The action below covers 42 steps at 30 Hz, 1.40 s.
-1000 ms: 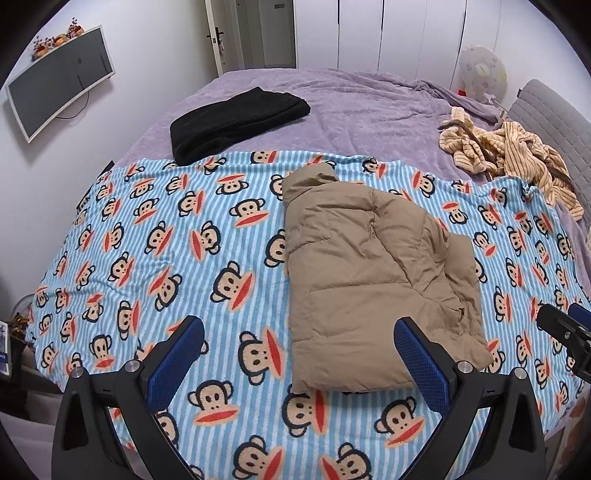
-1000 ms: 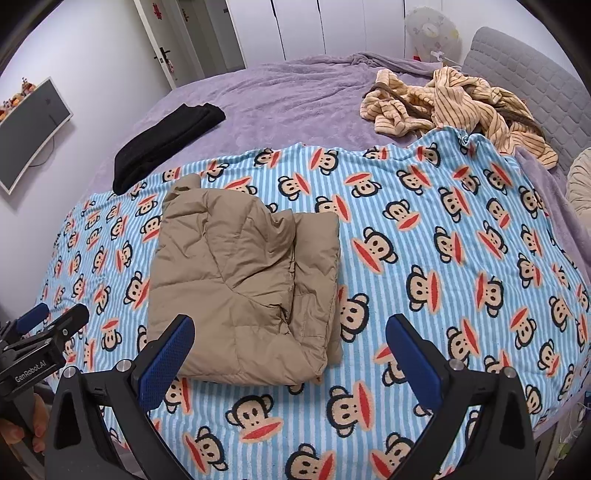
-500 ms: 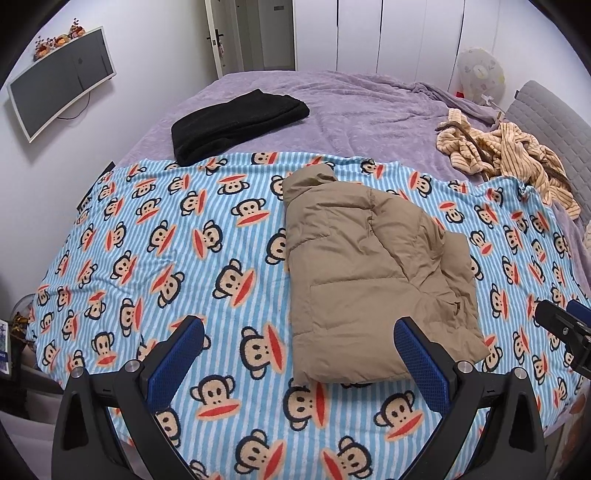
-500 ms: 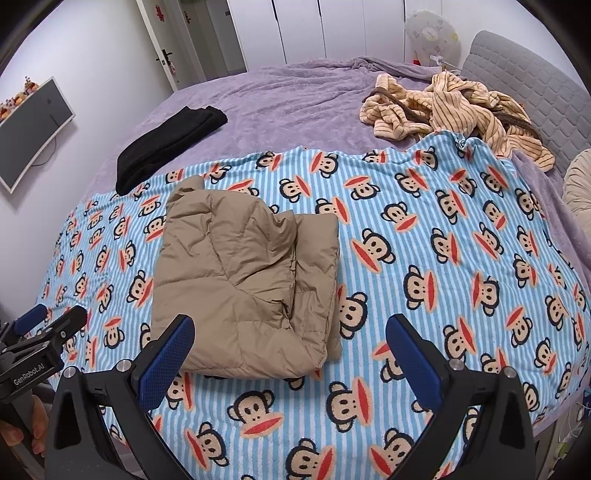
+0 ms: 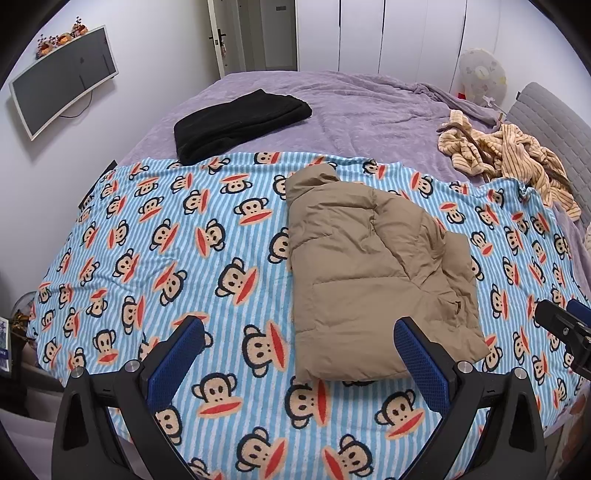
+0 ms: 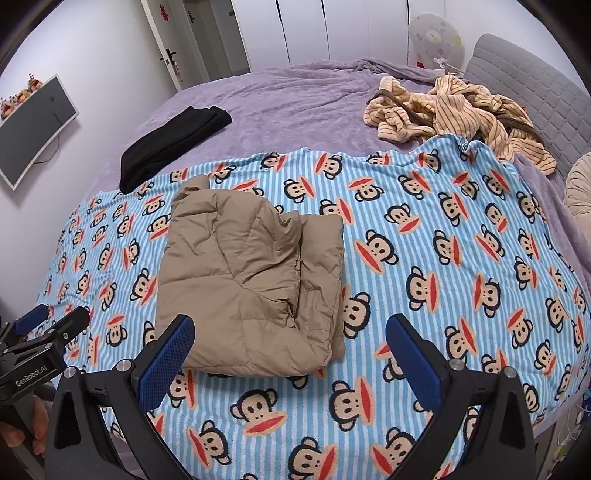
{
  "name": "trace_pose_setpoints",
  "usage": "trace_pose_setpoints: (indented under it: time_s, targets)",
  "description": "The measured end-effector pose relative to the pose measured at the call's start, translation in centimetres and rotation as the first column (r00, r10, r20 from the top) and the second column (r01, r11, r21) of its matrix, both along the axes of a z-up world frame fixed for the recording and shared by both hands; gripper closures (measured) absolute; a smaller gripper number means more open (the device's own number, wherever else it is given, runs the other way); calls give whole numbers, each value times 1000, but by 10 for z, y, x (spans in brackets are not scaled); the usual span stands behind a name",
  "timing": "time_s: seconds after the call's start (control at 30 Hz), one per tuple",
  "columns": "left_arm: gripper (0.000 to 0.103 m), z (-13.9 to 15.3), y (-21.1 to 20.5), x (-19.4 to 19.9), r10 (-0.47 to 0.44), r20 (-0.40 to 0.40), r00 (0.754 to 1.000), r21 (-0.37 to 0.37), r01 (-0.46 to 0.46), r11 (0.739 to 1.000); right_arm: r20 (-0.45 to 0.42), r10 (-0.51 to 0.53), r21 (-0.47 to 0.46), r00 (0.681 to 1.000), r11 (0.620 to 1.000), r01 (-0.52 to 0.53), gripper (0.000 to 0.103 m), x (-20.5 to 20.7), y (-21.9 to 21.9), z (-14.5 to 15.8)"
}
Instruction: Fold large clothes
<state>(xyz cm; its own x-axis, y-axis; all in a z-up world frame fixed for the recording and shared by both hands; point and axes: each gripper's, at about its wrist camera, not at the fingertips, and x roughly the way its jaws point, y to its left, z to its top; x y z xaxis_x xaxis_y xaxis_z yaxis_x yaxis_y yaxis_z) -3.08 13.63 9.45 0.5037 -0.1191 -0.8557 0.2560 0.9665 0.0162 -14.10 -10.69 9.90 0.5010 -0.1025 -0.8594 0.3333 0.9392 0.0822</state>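
Tan puffer jacket [image 5: 373, 280] lies folded, puffy, collar at far end, on monkey blanket [image 5: 177, 236]. Left gripper [image 5: 299, 354] and right gripper [image 6: 290, 350] both spread wide, empty.

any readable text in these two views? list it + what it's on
"GenRobot.AI": white lettering on the black body of the left tongs, seen in the right wrist view.
Red marks on the door: too small to read.
Item at the left wrist view's left edge: unreadable.
Nothing else legible.
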Motion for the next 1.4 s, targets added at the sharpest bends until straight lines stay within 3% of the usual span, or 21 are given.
trace_pose_setpoints:
  time_s: [1.4]
  targets:
    - [0,3,2,2,2,0,1000,1,-2,1000,6,-3,-2,1000,1000,3,0,-2,3,3]
